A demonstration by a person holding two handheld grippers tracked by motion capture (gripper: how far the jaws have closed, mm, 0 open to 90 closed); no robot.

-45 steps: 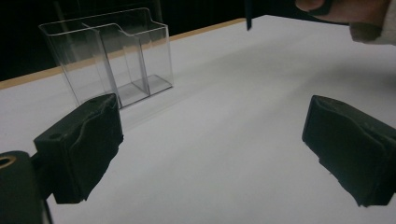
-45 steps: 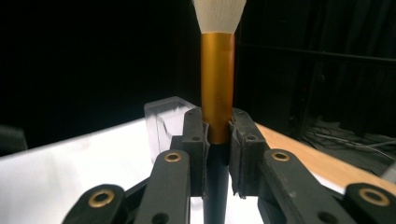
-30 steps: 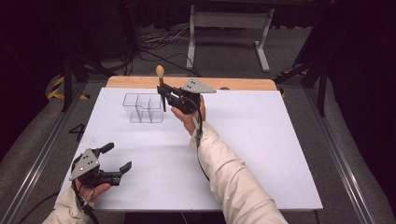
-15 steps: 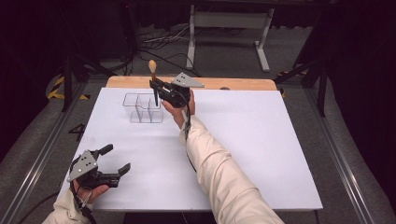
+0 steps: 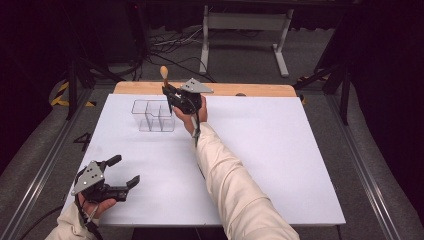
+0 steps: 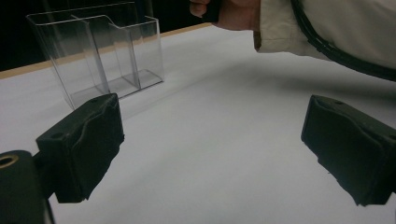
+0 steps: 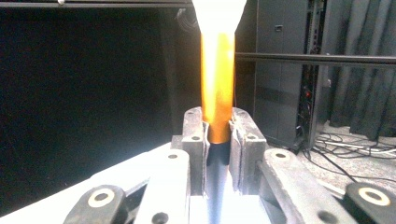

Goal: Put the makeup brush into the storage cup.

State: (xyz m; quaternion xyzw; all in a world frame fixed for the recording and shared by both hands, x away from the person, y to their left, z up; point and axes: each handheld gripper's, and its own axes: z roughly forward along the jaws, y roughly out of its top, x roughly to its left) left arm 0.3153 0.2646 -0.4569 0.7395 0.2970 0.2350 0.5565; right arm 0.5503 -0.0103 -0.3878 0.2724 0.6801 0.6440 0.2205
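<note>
The high view looks forward and down from above my side of the desk (image 5: 280, 165), taking in its whole white top and the floor beyond. The left gripper view sits low and near the desk surface, facing the far clear organizer (image 6: 100, 56), which the high view also shows (image 5: 152, 115). The right gripper view looks level, close along my right hand-held gripper (image 7: 217, 140), toward the dark far room.

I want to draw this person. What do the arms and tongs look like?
Both arms wear cream sleeves. Each hand holds black tongs: the left tongs and the right tongs both carry a grey three-cornered plate on top. The fingertips are chunky black pads. A black cable runs along the right sleeve.
</note>
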